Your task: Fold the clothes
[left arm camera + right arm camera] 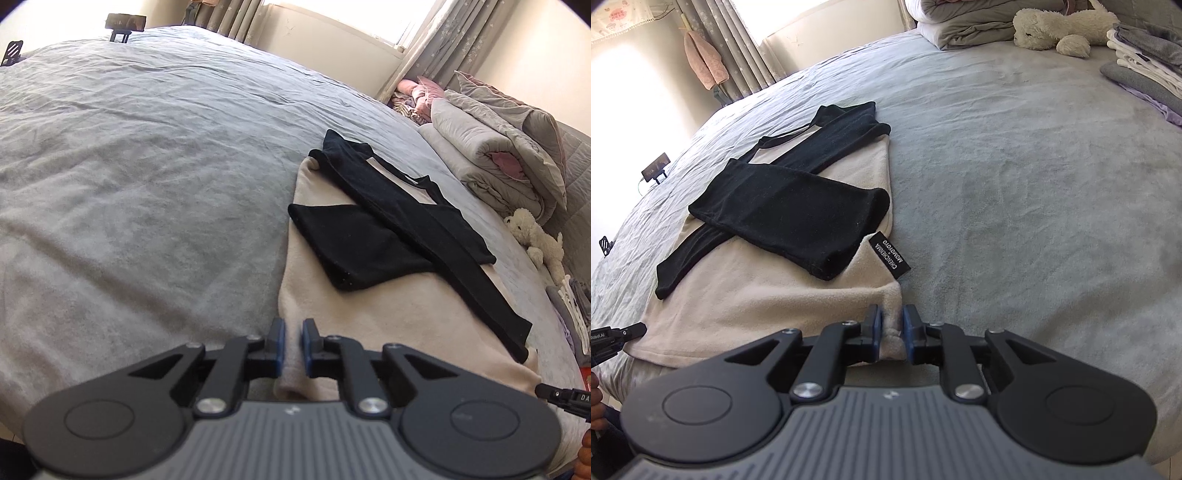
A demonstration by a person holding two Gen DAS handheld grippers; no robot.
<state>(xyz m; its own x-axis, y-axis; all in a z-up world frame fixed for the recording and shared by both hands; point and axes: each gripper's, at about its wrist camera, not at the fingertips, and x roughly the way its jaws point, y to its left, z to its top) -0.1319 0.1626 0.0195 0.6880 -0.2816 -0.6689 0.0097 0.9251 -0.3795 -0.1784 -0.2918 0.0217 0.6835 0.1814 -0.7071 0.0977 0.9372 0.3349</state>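
Note:
A beige top with black sleeves lies flat on the grey bed. Both sleeves are folded across its body. In the right wrist view the same top shows a black label at its right edge. My left gripper is shut on the near left corner of the beige hem, with cloth pinched between the blue pads. My right gripper is shut on the near right corner, where a bunch of cloth sits between its pads. Each view catches the other gripper's tip at its edge.
A folded quilt and pillow lie at the bed's head with a white plush toy beside them. A stack of folded clothes sits at the far right. A phone on a stand is at the far edge.

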